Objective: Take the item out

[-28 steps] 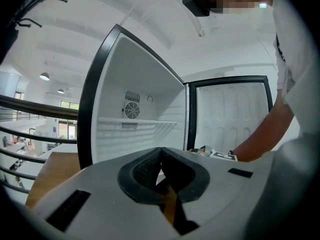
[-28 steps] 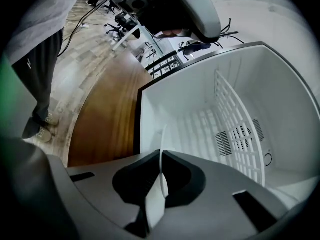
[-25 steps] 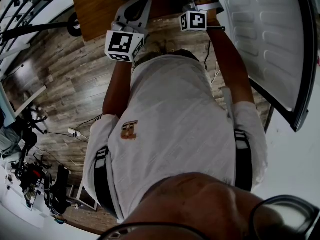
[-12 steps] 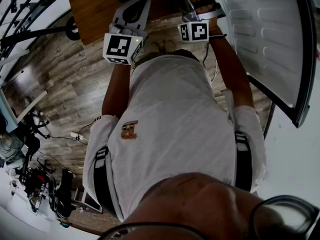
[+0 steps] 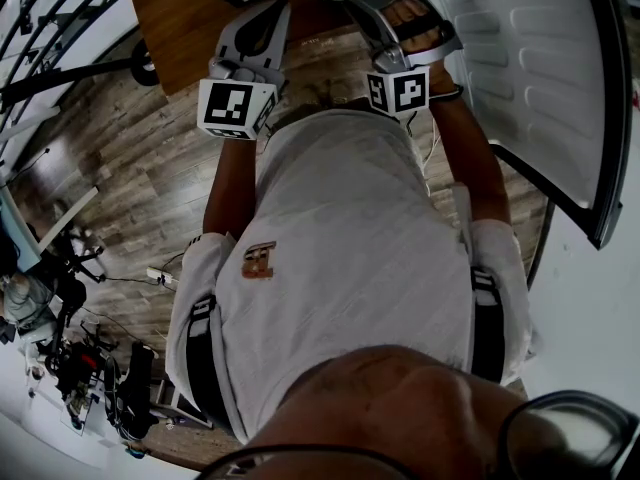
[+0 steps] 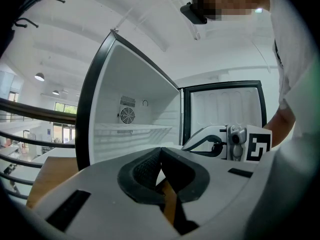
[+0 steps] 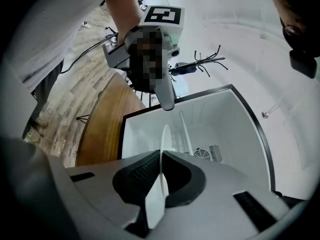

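Observation:
A thin white plate [image 7: 165, 136] stands edge-on between the pads of my right gripper [image 7: 161, 154], which is shut on it just in front of the open white mini fridge [image 7: 220, 129]. My left gripper [image 6: 160, 151] is shut with nothing between its pads and points at the fridge's bare wire shelf [image 6: 132, 128]. In the head view both grippers are raised ahead of the person's chest, the left gripper [image 5: 268, 13] beside the right gripper [image 5: 362, 3]. The right gripper [image 6: 220, 141] also shows in the left gripper view, near the fridge door [image 6: 225, 109].
The fridge stands on a round wooden table [image 5: 190, 18], its door [image 5: 520, 68] swung wide open to the right. Wood-plank floor [image 5: 130, 168] lies to the left, with cables and equipment [image 5: 80, 358] at the lower left. A black railing [image 6: 35, 109] runs left of the fridge.
Both grippers have drawn back from the fridge toward the person's chest, the right one farther. The right gripper has kept its hold throughout.

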Motion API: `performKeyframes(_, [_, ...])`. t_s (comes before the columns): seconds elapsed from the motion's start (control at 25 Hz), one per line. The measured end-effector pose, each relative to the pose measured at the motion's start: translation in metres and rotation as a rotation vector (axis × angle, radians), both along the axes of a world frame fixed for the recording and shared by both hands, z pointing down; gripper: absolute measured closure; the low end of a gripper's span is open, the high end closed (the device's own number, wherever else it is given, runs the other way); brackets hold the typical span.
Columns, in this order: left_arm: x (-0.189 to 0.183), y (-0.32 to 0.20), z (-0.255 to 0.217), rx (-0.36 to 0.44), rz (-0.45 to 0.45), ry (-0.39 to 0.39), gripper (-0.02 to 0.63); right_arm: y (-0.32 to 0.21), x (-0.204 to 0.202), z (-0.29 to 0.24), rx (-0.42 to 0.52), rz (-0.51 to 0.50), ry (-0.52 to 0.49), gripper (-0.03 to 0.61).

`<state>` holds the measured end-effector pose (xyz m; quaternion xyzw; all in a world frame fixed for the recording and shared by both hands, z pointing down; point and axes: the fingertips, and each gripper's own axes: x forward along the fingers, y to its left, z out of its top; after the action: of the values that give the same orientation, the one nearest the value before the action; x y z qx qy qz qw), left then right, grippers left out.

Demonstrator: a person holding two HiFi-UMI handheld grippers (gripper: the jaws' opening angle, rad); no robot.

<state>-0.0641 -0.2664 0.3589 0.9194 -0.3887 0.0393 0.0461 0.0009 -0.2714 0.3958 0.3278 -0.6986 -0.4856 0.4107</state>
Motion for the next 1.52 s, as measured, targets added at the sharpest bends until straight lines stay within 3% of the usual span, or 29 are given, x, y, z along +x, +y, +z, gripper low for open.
performKeyframes(0.96, [0.002,0.009,-0.02,0.027,0.005,0.033,0.595,0.038,0.0,-0.07,0.111,-0.039,-0.037,0.538])
performKeyframes(1.52, [0.004,0.013,-0.016,0.032,-0.001,0.035,0.595,0.048,-0.003,-0.077,0.127,-0.072,-0.035,0.538])
